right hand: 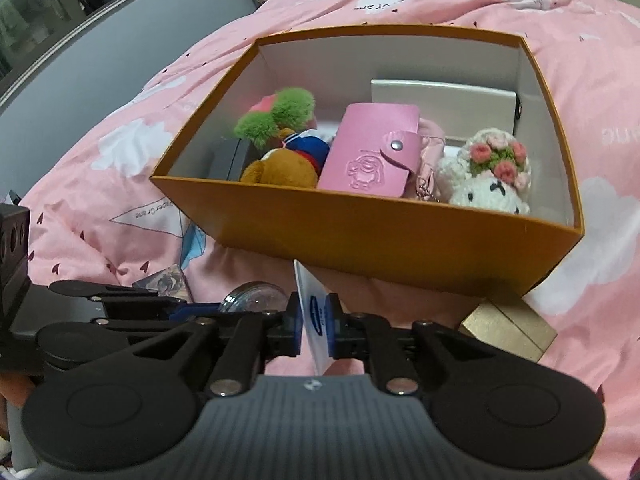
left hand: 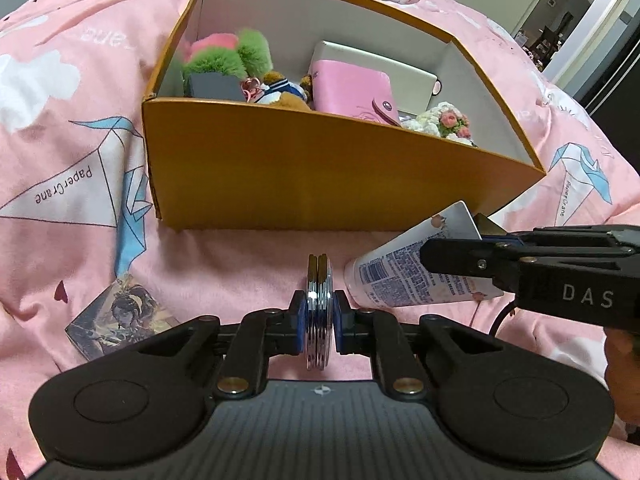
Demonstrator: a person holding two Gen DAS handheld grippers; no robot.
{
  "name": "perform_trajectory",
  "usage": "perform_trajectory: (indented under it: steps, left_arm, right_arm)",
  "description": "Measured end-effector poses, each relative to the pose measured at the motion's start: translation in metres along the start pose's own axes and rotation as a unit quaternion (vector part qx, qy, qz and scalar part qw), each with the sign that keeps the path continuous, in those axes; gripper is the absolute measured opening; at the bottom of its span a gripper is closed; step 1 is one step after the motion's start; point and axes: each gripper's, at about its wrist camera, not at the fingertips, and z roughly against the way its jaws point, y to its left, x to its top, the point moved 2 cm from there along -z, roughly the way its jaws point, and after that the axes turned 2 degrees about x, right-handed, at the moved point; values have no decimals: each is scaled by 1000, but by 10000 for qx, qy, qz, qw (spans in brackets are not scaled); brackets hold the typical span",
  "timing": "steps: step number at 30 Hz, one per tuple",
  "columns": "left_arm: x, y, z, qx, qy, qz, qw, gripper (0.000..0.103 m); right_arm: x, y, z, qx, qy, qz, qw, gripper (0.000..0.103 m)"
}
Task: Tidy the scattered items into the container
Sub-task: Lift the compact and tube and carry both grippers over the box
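An orange box (left hand: 312, 176) (right hand: 400, 236) stands on the pink bed cover, holding plush toys, a pink card wallet (right hand: 368, 152) and a white case. My left gripper (left hand: 319, 316) is shut on a round silver compact mirror (left hand: 319, 300), held on edge just in front of the box. My right gripper (right hand: 315, 320) is shut on a white squeeze tube (right hand: 310, 312) (left hand: 404, 268), also in front of the box. In the left wrist view the right gripper (left hand: 456, 258) reaches in from the right, clamping the tube.
A small picture card (left hand: 120, 320) (right hand: 166, 282) lies on the cover left of the grippers. A gold box (right hand: 508, 328) sits by the orange box's near right corner. The left gripper and mirror (right hand: 252, 296) show at left in the right wrist view.
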Motion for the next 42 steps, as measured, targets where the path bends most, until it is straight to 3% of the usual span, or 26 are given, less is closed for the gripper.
perform_trajectory:
  steps: [12,26,34,42]
  left_arm:
    - [2,-5,21,104,-281,-97,9995,15]
    - [28,-26,81,-165,-920,-492,9944,15]
    - [56,-30,99,-148,-1321,-616,9892,15]
    - [97,-24,101,50,-1650,-721,9836,15]
  right_arm:
    - [7,-2,31,52,-386,-21,9992,11]
    - [35,8,93,587,-1094,100,9922,11]
    - [57,7,114,647,-1567,135,9854,10]
    - [83,-1,103,456,-1733,146,9837,9]
